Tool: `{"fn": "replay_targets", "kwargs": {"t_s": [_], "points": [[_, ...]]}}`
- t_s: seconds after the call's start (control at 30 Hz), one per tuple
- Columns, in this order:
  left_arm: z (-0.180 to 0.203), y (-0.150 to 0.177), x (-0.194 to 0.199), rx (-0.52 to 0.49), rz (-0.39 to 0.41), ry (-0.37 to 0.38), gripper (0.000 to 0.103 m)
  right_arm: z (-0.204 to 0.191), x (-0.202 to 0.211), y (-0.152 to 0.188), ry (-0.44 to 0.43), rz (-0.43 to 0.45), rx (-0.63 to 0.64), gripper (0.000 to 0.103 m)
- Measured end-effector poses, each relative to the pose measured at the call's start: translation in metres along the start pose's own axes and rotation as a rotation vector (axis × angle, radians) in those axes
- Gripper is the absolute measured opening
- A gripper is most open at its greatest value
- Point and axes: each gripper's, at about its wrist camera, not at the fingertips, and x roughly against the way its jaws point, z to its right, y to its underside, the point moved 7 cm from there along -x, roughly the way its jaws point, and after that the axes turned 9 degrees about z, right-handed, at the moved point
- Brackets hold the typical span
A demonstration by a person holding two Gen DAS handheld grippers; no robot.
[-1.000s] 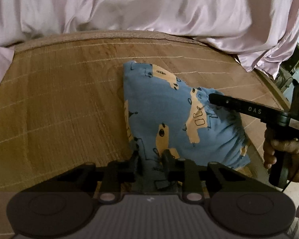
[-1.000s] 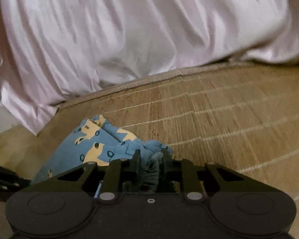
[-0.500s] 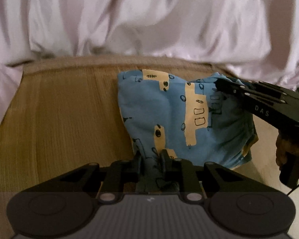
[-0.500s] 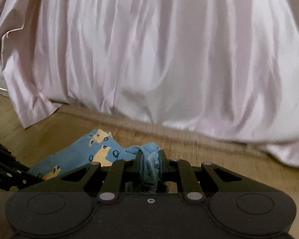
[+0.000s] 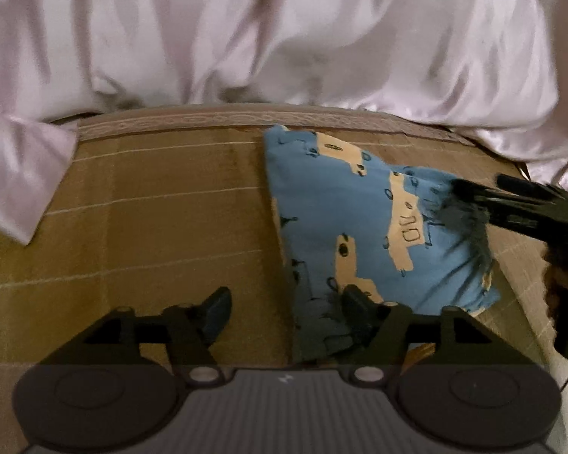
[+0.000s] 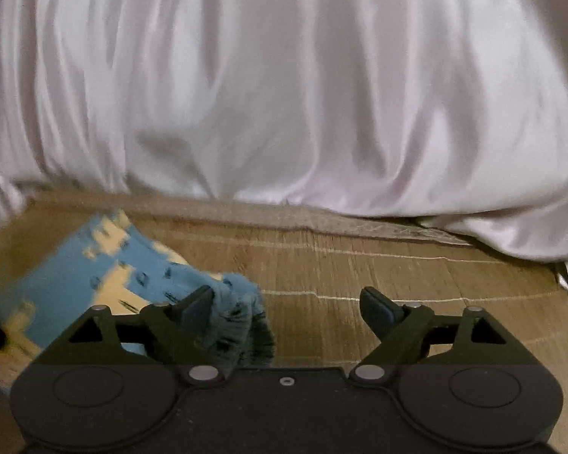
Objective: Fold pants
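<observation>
Sheet (image 5: 284, 38): it is hanging in pale folds behind your work, covering the whole back of both views and draping onto the mat's far edge.
Mat (image 5: 151, 208): you are working on a woven mat, not a desk; it is giving the cloth a flat bed to settle on.
Pants (image 5: 340, 212): they are lying on the mat as a folded blue packet with a yellow print, near the far edge, right of centre in the left view. One bunched corner is sitting up at the right side, probably because it was the pinch point.
Left tongs (image 5: 287, 312): you are holding them spread apart over the packet's near corner. The right finger is resting against the cloth; the left finger is standing over bare mat. Nothing is clamped.
Right tongs (image 6: 289, 306): you are holding these apart too. The bunched corner is lying against the left finger, loose, while the right finger is standing clear over the mat.
Stage: judging by both tongs gaping at a flat packet, you are letting the fold drop; the raised corner may want pressing down.
</observation>
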Motion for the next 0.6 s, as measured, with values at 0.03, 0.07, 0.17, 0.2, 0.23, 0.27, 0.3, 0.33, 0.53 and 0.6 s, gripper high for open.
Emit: {"fn": "replay_targets", "kwargs": {"t_s": [0.03,0.07,0.17,0.2,0.23,0.27,0.3,0.33,0.53,0.6], "points": [[-0.001,0.0,0.006,0.007,0.005,-0.018,0.078,0.001,0.012,-0.004,-0.009,0.021,-0.014,0.088],[-0.002,-0.001,0.011,0.008,0.014,-0.032,0.084,0.0,0.03,-0.009,-0.016,0.052,-0.017,0.095],[0.0,-0.003,0.036,0.019,0.078,-0.065,0.097,-0.009,0.076,-0.018,-0.016,0.12,-0.011,0.102],[0.003,-0.003,0.044,0.017,0.098,-0.063,0.099,-0.014,0.093,-0.018,-0.022,0.128,-0.008,0.102],[0.006,-0.003,0.052,0.011,0.113,-0.061,0.1,-0.018,0.108,-0.017,-0.022,0.133,-0.008,0.102],[0.01,-0.002,0.061,0.001,0.128,-0.057,0.101,-0.021,0.121,-0.016,-0.014,0.134,-0.013,0.102],[0.014,-0.001,0.068,-0.008,0.141,-0.053,0.103,-0.024,0.136,-0.014,0.002,0.133,-0.026,0.102],[0.018,0.001,0.076,-0.02,0.156,-0.05,0.103,-0.027,0.148,-0.012,0.012,0.13,-0.038,0.102],[0.036,0.026,0.105,-0.064,0.179,-0.038,0.103,-0.042,0.206,0.011,0.067,0.126,-0.077,0.102],[0.038,0.038,0.112,-0.065,0.18,-0.037,0.103,-0.045,0.215,0.021,0.069,0.111,-0.094,0.102]]}}
